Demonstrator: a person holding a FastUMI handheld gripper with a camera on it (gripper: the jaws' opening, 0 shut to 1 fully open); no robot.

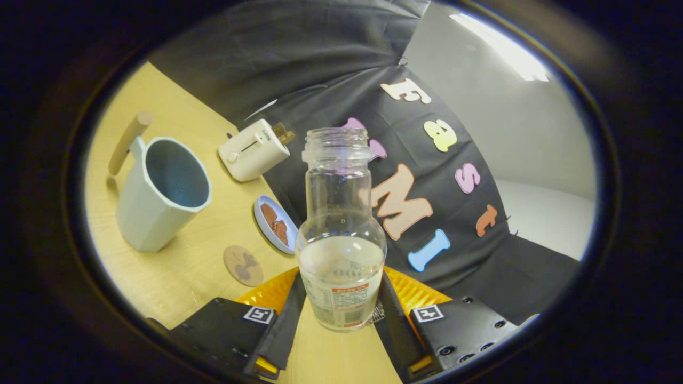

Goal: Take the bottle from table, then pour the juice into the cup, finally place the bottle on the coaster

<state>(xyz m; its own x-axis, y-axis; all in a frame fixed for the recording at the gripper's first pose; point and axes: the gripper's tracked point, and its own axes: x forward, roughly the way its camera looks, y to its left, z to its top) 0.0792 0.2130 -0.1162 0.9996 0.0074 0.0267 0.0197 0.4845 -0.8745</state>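
I have the claw point(340, 309) closed on the bottle's point(340, 240) lower body, both fingers pressing, its long axis in line with them and mouth uncapped; the cup point(160, 194) stands on the desk point(176, 266) beyond, off the left finger.

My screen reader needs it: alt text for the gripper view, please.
The gripper is shut on an uncapped bottle, lifted and tilted. On the table beyond: a cup, coaster, small plate and toaster.
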